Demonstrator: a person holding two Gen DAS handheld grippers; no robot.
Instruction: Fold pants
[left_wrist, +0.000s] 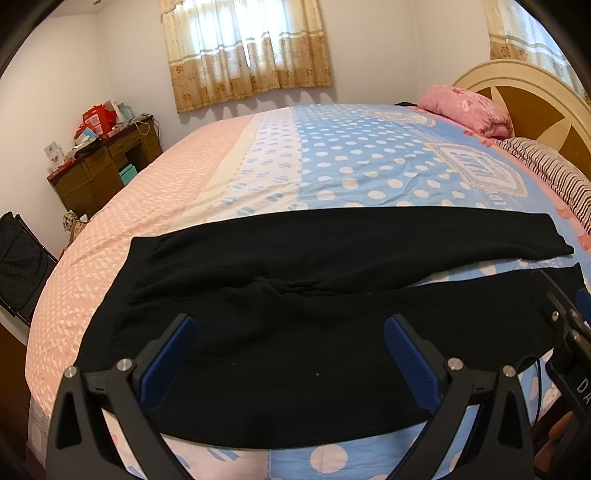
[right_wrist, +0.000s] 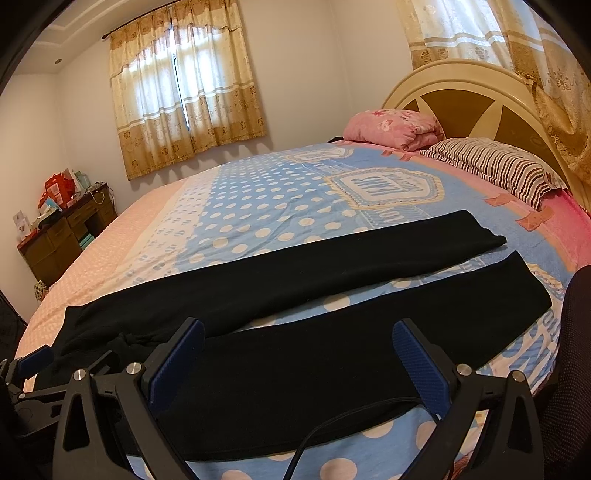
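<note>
Bed (right_wrist: 295, 206) with blue polka-dot and pink patterned sheet; cream-and-brown arched headboard (right_wrist: 469, 99) at the right. Pink floral folded quilt (right_wrist: 391, 127) and striped pillow (right_wrist: 495, 164) lie near the headboard. Beige lace curtains (right_wrist: 184, 96) cover the far window. Brown wooden desk (left_wrist: 103, 166) in the left corner, cluttered with red boxes (left_wrist: 96, 120). Black cable (right_wrist: 351, 417) runs across the bed's near edge.

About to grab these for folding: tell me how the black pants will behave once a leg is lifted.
The black pants look like soft knit lying flat with bunched wrinkles at the crotch, so they will probably drape limply. A leg lifted at one point will likely sag and drag on the bedspread. Both the left gripper and right gripper are open, holding nothing.
</note>
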